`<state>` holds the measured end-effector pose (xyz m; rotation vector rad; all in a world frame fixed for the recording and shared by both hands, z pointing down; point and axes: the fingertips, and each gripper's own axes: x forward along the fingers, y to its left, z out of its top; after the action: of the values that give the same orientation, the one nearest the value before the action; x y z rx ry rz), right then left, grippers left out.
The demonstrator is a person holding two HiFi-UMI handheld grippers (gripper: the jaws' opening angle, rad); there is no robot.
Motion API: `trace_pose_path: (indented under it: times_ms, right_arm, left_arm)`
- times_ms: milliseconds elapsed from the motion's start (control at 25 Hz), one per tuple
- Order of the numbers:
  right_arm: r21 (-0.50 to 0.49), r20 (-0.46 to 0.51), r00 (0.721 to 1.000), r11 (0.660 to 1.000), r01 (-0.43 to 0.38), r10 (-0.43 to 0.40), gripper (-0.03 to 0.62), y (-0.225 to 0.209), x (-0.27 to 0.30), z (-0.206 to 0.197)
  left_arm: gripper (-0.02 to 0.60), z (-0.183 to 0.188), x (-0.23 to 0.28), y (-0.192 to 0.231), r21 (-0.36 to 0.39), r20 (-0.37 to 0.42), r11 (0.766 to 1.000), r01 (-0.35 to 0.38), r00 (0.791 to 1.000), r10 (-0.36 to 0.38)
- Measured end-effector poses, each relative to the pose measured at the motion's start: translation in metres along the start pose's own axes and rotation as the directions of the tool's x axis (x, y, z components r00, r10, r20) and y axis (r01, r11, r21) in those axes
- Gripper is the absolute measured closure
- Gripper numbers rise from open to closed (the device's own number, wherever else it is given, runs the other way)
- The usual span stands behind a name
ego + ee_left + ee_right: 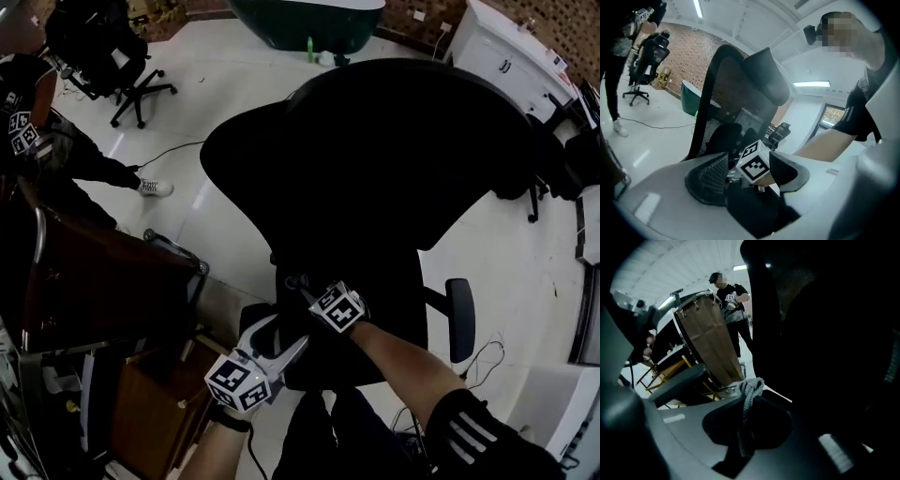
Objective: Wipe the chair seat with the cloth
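Two grippers: mine, at near edge of chair seat (380,291).
Right gripper (307,289): clamped on cloth (749,397); seat spreads far-right of it; nearer arm.
Left gripper (277,339): jaws apart, empty.

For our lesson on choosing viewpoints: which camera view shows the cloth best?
The right gripper view: the grey cloth sits close up, pinched in the right tongs. The head view shows only a scrap; the left gripper view shows none.
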<state>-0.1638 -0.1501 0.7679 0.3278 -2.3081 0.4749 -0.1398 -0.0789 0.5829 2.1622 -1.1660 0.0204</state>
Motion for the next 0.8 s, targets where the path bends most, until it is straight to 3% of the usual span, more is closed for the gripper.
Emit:
trace_pose_path:
  times_ms: [280, 440, 640, 800]
  right_arm:
    - [-0.165, -0.081, 0.997, 0.986, -0.008, -0.005, 0.559, -0.026, 0.095, -0.023]
    - [-0.236, -0.102, 0.995, 0.972, -0.019, -0.005, 0.562, -0.031, 0.122, -0.036]
    - [-0.303, -0.16, 0.985, 0.953, 0.019, -0.07, 0.563, -0.058, 0.105, -0.068]
    - [-0.232, -0.247, 0.952, 0.965, 0.125, -0.183, 0.563, -0.126, 0.051, -0.133]
  left_arm:
    - [0.293, -0.016, 0.032, 0.019, -0.021, 0.016, 1.0, 0.008, 1.0, -0.008]
    - [0.293, -0.026, 0.037, 0.029, -0.029, 0.007, 1.0, -0.007, 1.0, 0.007]
    - [0.293, -0.034, 0.045, 0.026, -0.036, -0.015, 0.999, 0.004, 1.0, -0.005]
    - [0.293, -0.037, 0.057, 0.012, -0.034, -0.029, 0.999, 0.036, 0.999, -0.037]
